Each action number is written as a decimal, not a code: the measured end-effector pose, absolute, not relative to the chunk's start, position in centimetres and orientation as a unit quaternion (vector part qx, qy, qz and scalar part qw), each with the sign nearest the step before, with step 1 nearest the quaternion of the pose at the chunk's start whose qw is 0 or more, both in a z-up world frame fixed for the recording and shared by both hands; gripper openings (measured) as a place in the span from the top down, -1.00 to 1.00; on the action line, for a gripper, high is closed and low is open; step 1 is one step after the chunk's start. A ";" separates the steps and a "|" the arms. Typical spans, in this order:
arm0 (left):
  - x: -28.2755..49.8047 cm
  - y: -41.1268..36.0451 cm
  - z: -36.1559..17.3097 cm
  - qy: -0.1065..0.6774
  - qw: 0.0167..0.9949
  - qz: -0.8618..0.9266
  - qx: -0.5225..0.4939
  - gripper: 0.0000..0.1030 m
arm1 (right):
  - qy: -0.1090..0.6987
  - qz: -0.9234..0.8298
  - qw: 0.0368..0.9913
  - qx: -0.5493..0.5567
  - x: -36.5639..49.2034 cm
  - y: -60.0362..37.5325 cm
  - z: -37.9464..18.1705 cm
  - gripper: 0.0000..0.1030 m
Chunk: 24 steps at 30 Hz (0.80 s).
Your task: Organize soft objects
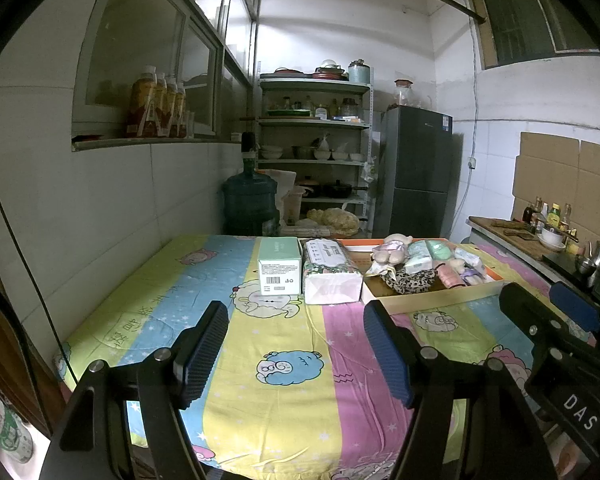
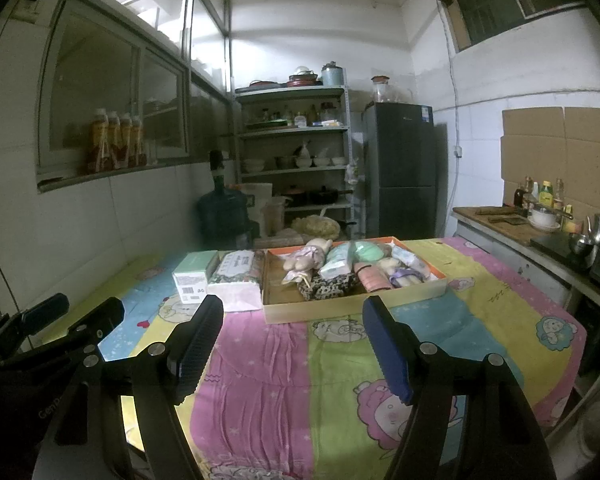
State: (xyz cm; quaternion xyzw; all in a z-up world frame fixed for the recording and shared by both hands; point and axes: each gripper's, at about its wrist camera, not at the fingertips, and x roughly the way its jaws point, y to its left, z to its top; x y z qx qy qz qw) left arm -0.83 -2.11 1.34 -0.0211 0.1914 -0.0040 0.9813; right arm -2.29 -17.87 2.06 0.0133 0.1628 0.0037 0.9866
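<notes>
Above the patterned cloth (image 1: 284, 344) we held the left gripper (image 1: 296, 320) and right gripper (image 2: 294, 316) wide open and empty, the tray (image 2: 352, 306) of soft items lying lengthwise away from us.

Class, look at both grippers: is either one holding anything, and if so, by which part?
Nothing is held. The left gripper and the right gripper are both open above the patterned cloth, short of the tray of soft things.
</notes>
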 end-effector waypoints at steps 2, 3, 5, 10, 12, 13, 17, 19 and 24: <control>-0.8 -1.9 1.3 0.191 0.981 -0.004 -0.021 -0.36 | 0.163 0.004 0.987 0.014 -2.3 -17.8 2.1 -0.44; -0.8 -1.9 1.3 0.191 0.981 -0.004 -0.021 -0.36 | 0.163 0.004 0.987 0.014 -2.3 -17.9 2.1 -0.44; -0.8 -1.9 1.3 0.191 0.981 -0.004 -0.021 -0.36 | 0.163 0.004 0.986 0.014 -2.3 -17.8 2.0 -0.44; -0.8 -2.1 1.3 0.191 0.981 -0.004 -0.020 -0.36 | 0.163 0.004 0.987 0.014 -2.3 -17.9 2.1 -0.44; -0.8 -2.2 1.3 0.191 0.981 -0.004 -0.020 -0.36 | 0.163 0.004 0.987 0.014 -2.3 -17.8 2.0 -0.44; -0.8 -2.1 1.3 0.191 0.981 -0.004 -0.020 -0.36 | 0.163 0.004 0.987 0.014 -2.3 -17.9 2.1 -0.44; -0.9 -2.2 1.3 0.191 0.981 -0.004 -0.020 -0.36 | 0.163 0.004 0.987 0.014 -2.3 -17.8 2.1 -0.44; -0.9 -2.1 1.3 0.191 0.981 -0.004 -0.020 -0.36 | 0.163 0.004 0.986 0.014 -2.3 -17.9 2.1 -0.44; -0.9 -2.2 1.3 0.191 0.981 -0.004 -0.020 -0.36 | 0.163 0.004 0.987 0.014 -2.3 -17.9 2.1 -0.44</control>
